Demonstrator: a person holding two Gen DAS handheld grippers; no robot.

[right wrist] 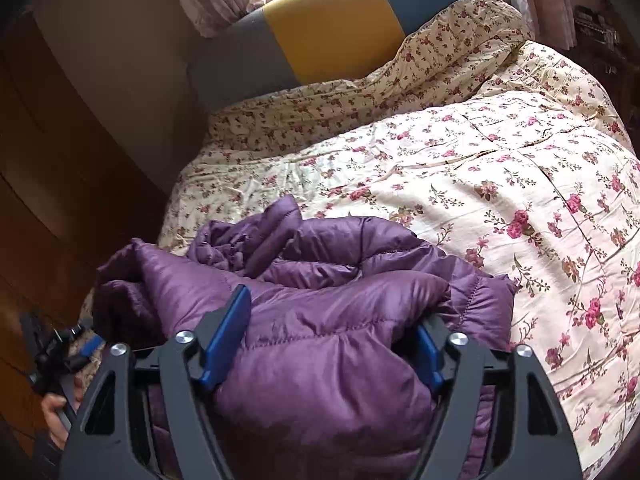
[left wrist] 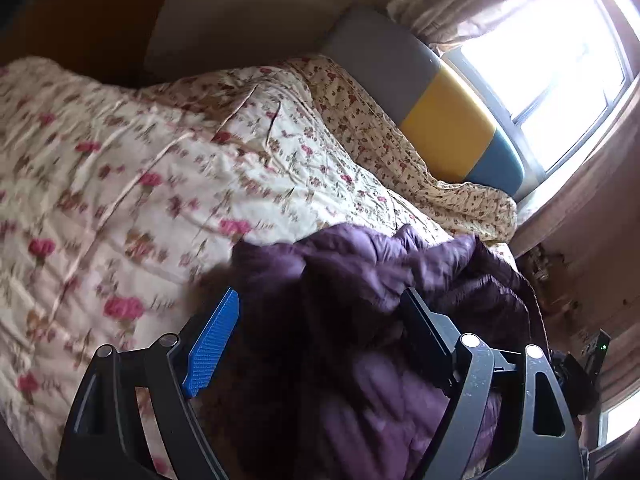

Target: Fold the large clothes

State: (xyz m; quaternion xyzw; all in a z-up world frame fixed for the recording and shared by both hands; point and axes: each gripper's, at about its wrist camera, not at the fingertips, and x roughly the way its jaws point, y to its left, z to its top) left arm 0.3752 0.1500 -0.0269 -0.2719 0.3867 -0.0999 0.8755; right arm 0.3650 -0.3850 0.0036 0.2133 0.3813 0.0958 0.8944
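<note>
Window (left wrist: 560,60) glare, motion-blurred quilt (left wrist: 100,200) (left view) — fisheye-bent edges.

Purple jacket (left wrist: 360,280) blurred, partly cropped.

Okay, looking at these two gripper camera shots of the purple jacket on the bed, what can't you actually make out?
- Left wrist view: the quilted purple puffer jacket and floral bedspread are motion-blurred; the jacket's stitching is unreadable.
- Right wrist view: the jacket's near part is hidden by the right gripper and cut off by the frame's bottom edge.
- Both views: collar, sleeves and zipper are lost in the bunched folds.

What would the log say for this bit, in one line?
puffy purple quilted jacket: bunched on floral quilt | left gripper: open over jacket | right gripper: open around jacket fold | fold: unfinished
</note>
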